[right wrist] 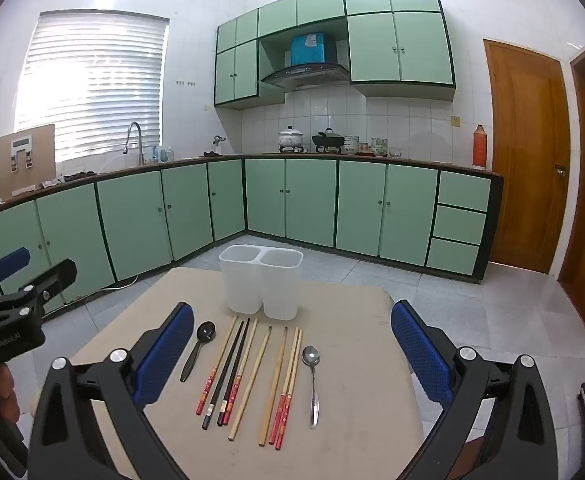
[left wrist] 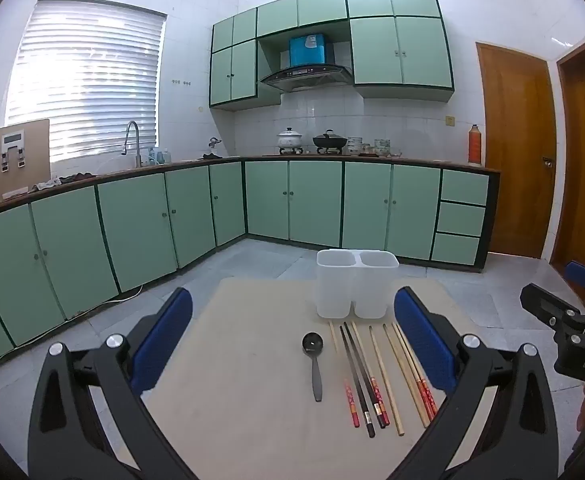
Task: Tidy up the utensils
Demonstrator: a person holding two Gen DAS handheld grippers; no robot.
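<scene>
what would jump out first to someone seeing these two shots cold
Probably the row of chopsticks lying side by side in the middle of the beige table, with a black spoon at its left end and a metal spoon at its right. Just behind them stands a white two-compartment holder, with nothing visible in it. Both sets of tongs, left and right, hang wide open above the table, holding nothing.

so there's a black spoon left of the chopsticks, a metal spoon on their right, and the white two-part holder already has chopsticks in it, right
Not quite. The white holder is empty; both compartments show nothing inside in the right wrist view. All the chopsticks lie flat on the table in front of it. The black spoon on their left and the metal spoon on their right are as you said.
</scene>
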